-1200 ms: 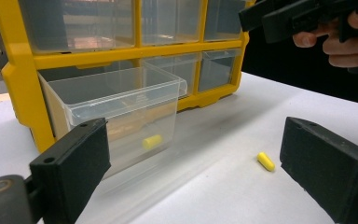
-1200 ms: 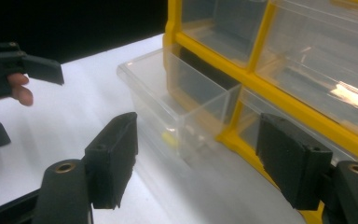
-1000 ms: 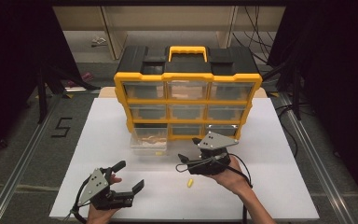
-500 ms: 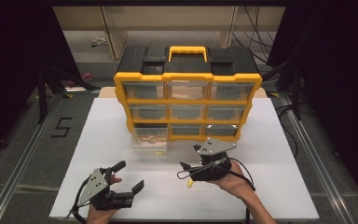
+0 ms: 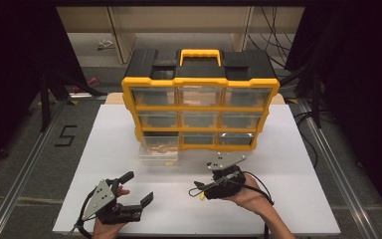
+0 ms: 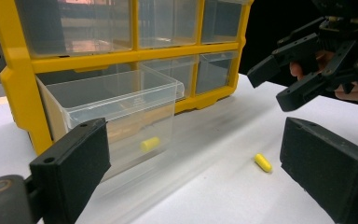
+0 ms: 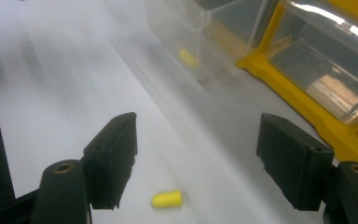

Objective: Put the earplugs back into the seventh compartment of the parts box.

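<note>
Left gripper [image 5: 138, 195] resting low at the near left of the white table [image 5: 303, 149], jaws spread wide, nothing between them, pointed toward the pulled-out clear drawer [image 6: 121, 116]. Inside that drawer, one small yellow plug [image 6: 149, 143] already lying near the front wall. Behind the drawer, the yellow organiser [image 5: 201, 112] standing upright, its other drawers pushed in.

Further right, a second yellow plug [image 7: 167, 199] loose on the table, in front of the organiser and apart from the drawer; also seen on the table surface from the left gripper view [image 6: 263, 162]. Right gripper [image 5: 199, 189] hovering just above it, jaws wide apart, straddling the plug without touching.

Step in hand, by the look of it: lining up to pick the loose plug for the drawer. Next move likely calling for a short drop until the pads flank the plug, then a gentle squeeze across its narrow body. Small and round, so prone to rolling or slipping out if pinched off-centre.
</note>
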{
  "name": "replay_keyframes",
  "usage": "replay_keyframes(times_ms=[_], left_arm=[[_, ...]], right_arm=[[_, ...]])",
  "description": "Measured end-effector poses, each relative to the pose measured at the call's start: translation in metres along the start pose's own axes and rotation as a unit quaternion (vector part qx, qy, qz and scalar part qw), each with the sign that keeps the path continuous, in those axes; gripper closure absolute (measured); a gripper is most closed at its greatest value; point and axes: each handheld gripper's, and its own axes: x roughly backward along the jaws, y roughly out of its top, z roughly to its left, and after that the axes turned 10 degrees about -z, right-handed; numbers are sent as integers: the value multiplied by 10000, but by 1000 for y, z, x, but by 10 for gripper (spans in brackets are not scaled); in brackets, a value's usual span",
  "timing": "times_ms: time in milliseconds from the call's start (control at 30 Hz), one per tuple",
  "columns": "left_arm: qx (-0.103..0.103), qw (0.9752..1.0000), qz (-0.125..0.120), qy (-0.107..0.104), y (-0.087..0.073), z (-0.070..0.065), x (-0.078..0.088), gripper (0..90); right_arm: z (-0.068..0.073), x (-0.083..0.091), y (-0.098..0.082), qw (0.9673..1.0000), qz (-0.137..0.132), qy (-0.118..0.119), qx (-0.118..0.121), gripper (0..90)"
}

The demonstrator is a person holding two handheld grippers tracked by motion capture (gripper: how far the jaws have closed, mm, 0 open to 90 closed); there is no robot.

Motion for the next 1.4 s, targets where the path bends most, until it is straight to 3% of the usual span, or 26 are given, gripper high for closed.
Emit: replay_keyframes(times_ms=[433,533,800,1100,1400], left_arm=[[-10,10000,-3,6,0,0,0,80],[6,10000,-19,28,0,1,1,80],[-10,10000,-2,10,0,0,1,80],[-15,10000,1,12,0,0,0,80],[-22,10000,21,14,0,0,0,80]], right_arm=[[0,-11,-13,9988,472,144,30,299],[3,-15,-18,9973,680,235,112,308],[5,-22,-26,9950,927,313,193,337],[6,-31,-35,9923,1175,312,238,415],[6,-38,-39,9912,1240,374,258,489]])
